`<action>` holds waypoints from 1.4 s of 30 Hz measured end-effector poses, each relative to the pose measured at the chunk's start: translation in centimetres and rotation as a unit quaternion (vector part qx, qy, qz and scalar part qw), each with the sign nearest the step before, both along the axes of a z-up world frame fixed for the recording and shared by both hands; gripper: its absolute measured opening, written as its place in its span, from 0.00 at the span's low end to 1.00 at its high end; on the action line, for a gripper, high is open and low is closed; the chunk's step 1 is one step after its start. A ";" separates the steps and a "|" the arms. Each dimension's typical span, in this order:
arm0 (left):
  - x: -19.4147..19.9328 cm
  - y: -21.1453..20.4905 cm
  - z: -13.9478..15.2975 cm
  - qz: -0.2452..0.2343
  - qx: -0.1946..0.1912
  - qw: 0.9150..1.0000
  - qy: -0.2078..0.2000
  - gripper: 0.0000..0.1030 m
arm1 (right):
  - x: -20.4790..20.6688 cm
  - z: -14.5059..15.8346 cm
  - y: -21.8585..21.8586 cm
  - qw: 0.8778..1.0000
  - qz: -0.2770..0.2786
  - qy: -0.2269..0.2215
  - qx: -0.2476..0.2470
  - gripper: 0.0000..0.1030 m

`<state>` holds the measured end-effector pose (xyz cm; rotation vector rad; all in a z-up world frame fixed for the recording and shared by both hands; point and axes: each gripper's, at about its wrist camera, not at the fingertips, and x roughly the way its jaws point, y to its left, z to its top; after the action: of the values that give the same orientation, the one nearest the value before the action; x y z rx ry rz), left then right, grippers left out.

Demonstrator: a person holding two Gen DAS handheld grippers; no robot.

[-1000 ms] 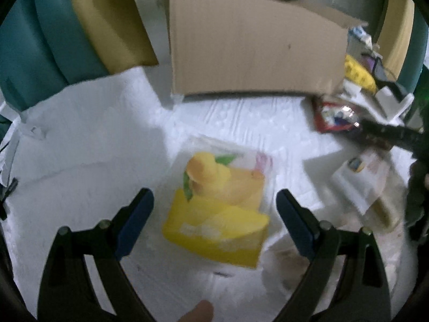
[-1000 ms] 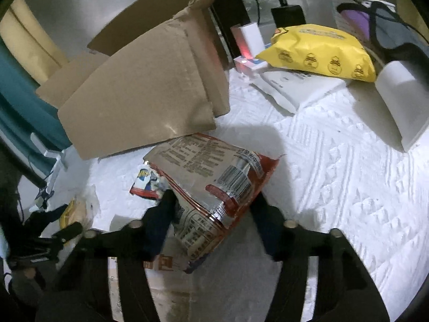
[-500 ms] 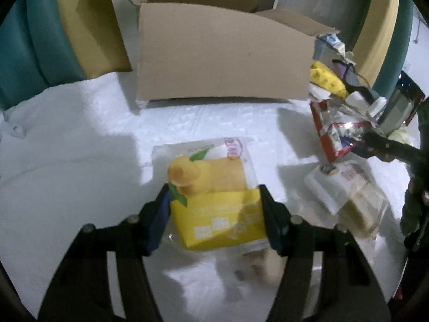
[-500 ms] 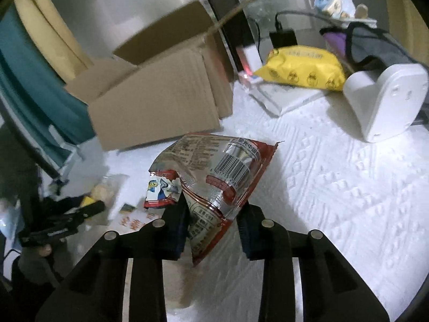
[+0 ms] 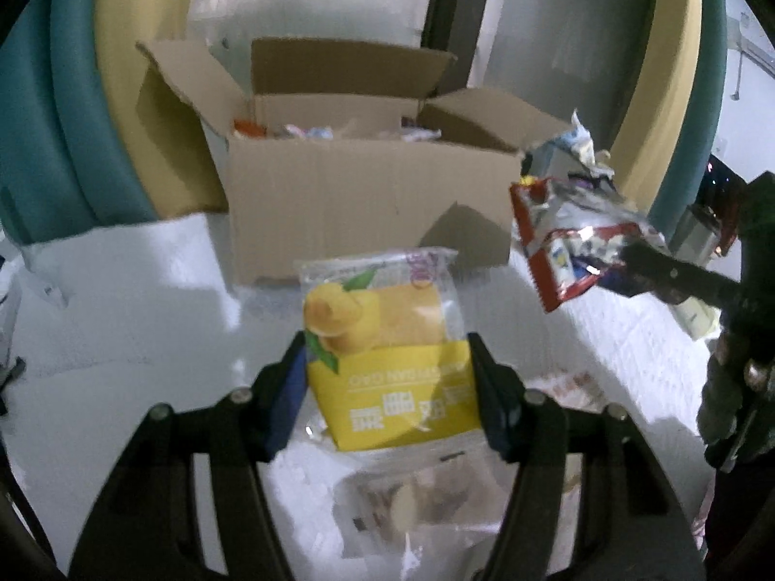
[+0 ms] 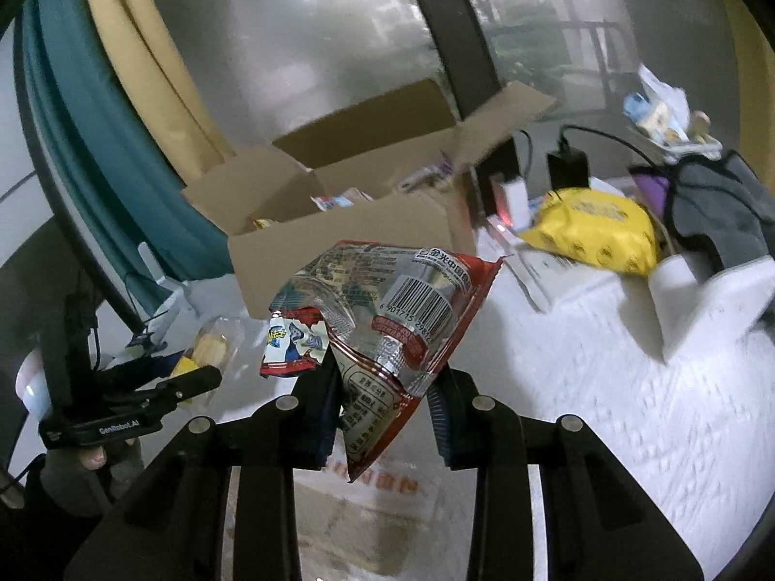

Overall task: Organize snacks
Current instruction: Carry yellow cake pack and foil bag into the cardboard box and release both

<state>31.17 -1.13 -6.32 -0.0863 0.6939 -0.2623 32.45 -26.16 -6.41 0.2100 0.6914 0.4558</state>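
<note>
- Left gripper (image 5: 387, 377): both fingers are closed against the sides of the yellow cake packet (image 5: 387, 363), which is lifted clear of the white bedspread (image 5: 121, 300). The packet's clear top shows a yellow cake; its printed yellow band faces the camera upside down.
- Clear-wrapped pastry (image 5: 421, 498): lies on the bedspread directly below the held packet, blurred.
- Cardboard box (image 5: 368, 213): stands open beyond the packet, all four flaps raised, with several wrapped snacks visible inside over its front wall.
- Right gripper (image 6: 385, 397): fingers are clamped on the lower corner of the red-and-silver snack bag (image 6: 387, 310), held in the air with its barcode side toward the camera. In the left wrist view this bag (image 5: 576, 247) hangs to the right of the box, just beside its front corner.
- Flat printed packet (image 6: 382, 484): lies on the bedspread beneath the bag.
- Yellow pouch (image 6: 596, 232): rests further right, beside a white device (image 6: 702, 300) and dark clothing (image 6: 717, 198).
</note>
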 end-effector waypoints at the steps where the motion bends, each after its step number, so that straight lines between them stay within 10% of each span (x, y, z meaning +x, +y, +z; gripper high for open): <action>1: 0.2 0.0 0.3 0.001 0.000 1.000 -0.003 0.61 | 0.4 0.3 0.3 1.000 0.006 -0.004 -0.001 0.33; 30: 17.8 -0.2 6.7 0.024 0.008 0.997 -0.070 0.72 | 9.6 5.0 0.5 0.998 -0.029 -0.058 -0.007 0.33; 42: 16.9 5.0 9.9 0.092 0.024 0.988 -0.118 0.84 | 14.2 5.0 2.8 0.998 -0.028 -0.053 -0.003 0.33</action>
<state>48.10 3.87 3.56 -0.0706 0.4529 -0.0765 46.68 -23.32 -1.40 0.1971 0.5825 0.4089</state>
